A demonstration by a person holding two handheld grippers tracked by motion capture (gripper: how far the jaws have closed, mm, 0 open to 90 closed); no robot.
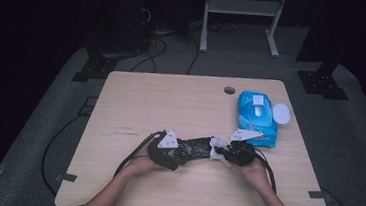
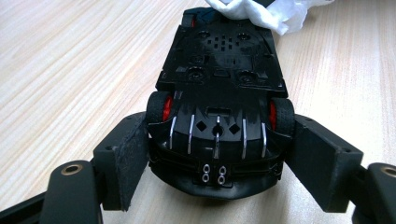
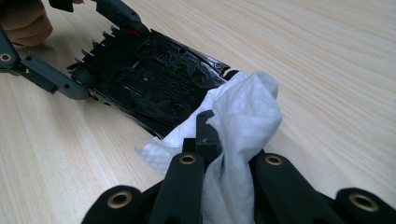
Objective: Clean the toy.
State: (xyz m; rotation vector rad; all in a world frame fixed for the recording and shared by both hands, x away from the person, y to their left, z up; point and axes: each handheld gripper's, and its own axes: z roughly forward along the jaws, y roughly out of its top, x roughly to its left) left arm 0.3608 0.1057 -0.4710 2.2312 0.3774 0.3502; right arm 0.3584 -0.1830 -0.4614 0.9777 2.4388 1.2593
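One black toy car [image 2: 217, 116] lay upside down between the two hand-held grippers, its red-hubbed wheels up. The left hand-held gripper [image 2: 217, 154] clamped it across the tail end, one pad pressed on each flank just behind the rear wheels. One crumpled white wipe [image 3: 238, 126] was pinched tight in the right hand-held gripper [image 3: 219, 154] and rested on the car's far end, directly ahead of those jaws. Beyond the right hand-held gripper sat one blue wipes pack [image 1: 256, 115], its round white lid [image 1: 281, 113] flipped open beside it.

The light wood-grain worktop [image 1: 170, 107] had one round cable hole [image 1: 229, 90] near its far edge. Grey carpet lay around it, and a white frame [image 1: 242, 10] stood in the dark room behind.

Both forearms came in low from the near edge, angled inward, the hand-held grippers facing each other nose to nose across the car, cables trailing back
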